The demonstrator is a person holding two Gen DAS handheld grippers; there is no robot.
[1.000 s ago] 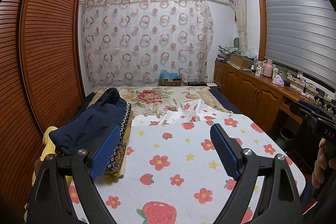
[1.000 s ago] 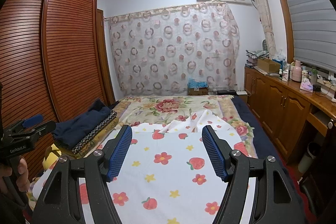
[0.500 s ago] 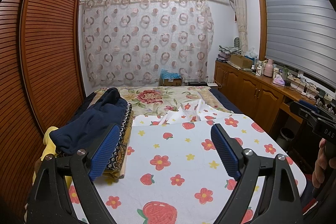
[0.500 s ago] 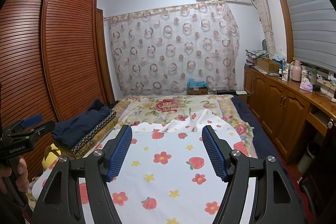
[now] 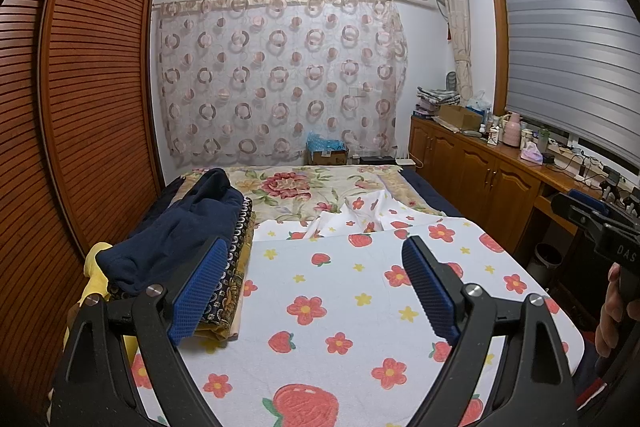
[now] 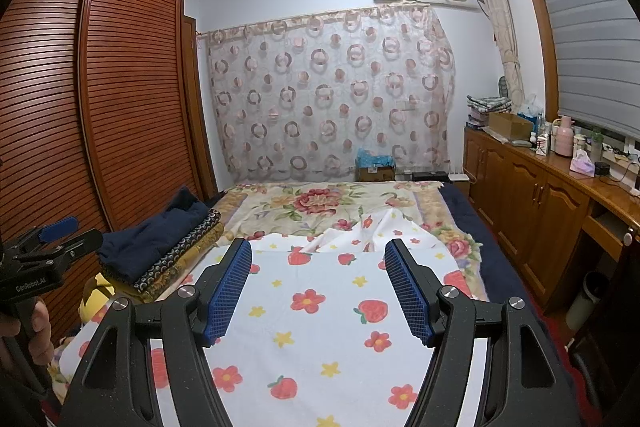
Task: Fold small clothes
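Observation:
A pile of clothes lies on the left side of the bed, with a navy garment point(image 5: 180, 227) point(image 6: 160, 231) on top of folded dark patterned fabric point(image 5: 236, 255) and something yellow point(image 5: 96, 267). A white cloth printed with strawberries and flowers point(image 5: 340, 287) point(image 6: 320, 307) covers the near part of the bed; its far edge is rumpled point(image 5: 360, 211). My left gripper point(image 5: 315, 243) hovers open above this cloth, just right of the pile, with nothing between its blue pads. My right gripper point(image 6: 318, 245) is also open and empty over the cloth's middle.
A louvred wooden wardrobe point(image 5: 80, 107) runs along the bed's left side. Low wooden cabinets point(image 5: 480, 179) with cluttered tops stand on the right, with a bin point(image 5: 548, 259) beside them. A floral bedspread point(image 5: 304, 187) covers the far half. A person's hand point(image 5: 612, 307) shows at the right edge.

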